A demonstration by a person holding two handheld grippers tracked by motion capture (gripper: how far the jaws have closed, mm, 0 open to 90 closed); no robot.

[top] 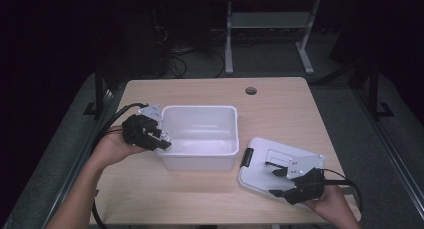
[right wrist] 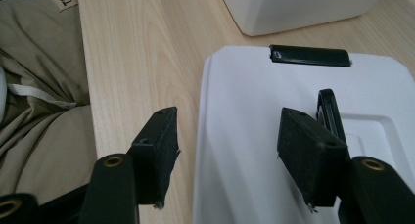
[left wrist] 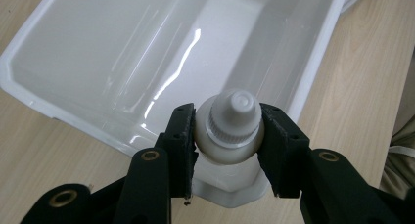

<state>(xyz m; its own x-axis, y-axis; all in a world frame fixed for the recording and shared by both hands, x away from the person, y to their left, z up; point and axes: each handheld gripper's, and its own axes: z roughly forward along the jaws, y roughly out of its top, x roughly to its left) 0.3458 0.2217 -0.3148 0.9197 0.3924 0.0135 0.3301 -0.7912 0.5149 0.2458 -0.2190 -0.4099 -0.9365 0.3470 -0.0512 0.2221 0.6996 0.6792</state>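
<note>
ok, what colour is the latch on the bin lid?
Black, on the white lid; the latch shows best in the right gripper view.

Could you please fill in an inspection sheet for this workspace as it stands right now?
Surface: light wooden table, round hole near its far edge.
Job's things: open white bin, nothing seen inside; white bottle held over its near corner; white lid with black latch flat on the table beside the bin.
Clutter: nothing seen.
Grippers: left hand-held gripper shut on the bottle; right hand-held gripper open, jaws astride the lid's edge.
Cables: black cable trails from the left gripper; loose cables on the floor.
Surroundings: dark room, grey desk frame behind.
</note>
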